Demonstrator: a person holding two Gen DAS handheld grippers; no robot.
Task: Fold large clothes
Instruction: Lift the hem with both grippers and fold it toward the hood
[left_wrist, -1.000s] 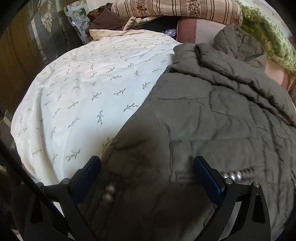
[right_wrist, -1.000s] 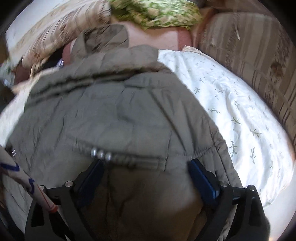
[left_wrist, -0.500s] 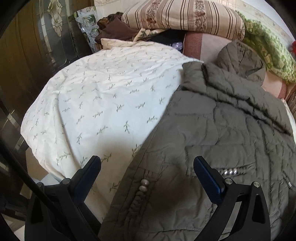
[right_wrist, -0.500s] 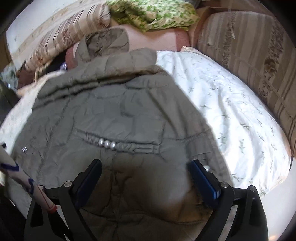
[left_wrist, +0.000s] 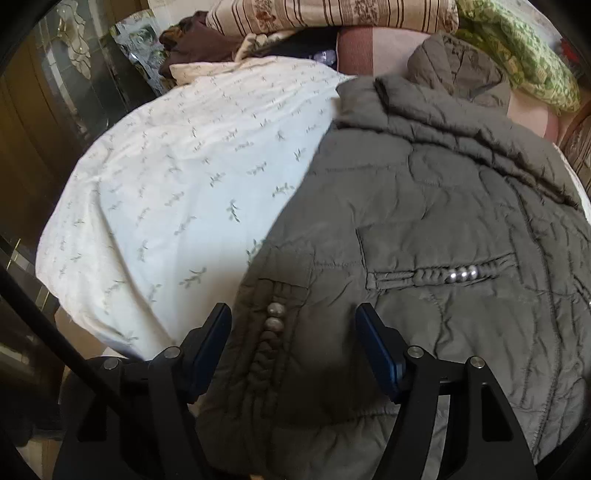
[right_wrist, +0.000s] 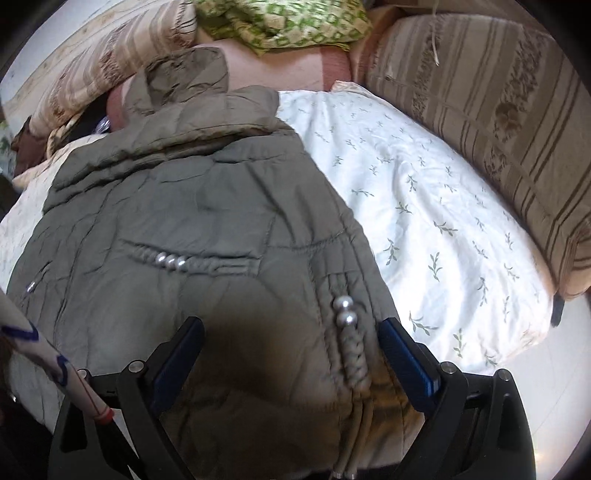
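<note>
An olive-grey quilted jacket (left_wrist: 424, 206) lies spread on a bed, collar at the far end, with pearl-bead trim on its pockets (left_wrist: 460, 274) and near the hem (left_wrist: 275, 315). My left gripper (left_wrist: 293, 325) hangs over the near left part of the hem. Its jaws are closing with the hem fabric between them, and the pads do not visibly press on it. In the right wrist view the same jacket (right_wrist: 192, 199) fills the middle. My right gripper (right_wrist: 291, 332) stands wide open above the near right hem, beside a beaded trim (right_wrist: 345, 312).
The bed wears a white sheet (left_wrist: 184, 177) with small leaf sprigs, also on the right side (right_wrist: 424, 206). Striped pillows (left_wrist: 332, 14) (right_wrist: 498, 110), a green patterned cloth (right_wrist: 288, 18) and brown clothes (left_wrist: 199, 40) line the far end. A dark cabinet (left_wrist: 37, 110) stands at the left.
Both views have drawn back from the jacket, so more of its hem and bead trims show. The left gripper's jaws have narrowed; the right gripper's stay wide.
</note>
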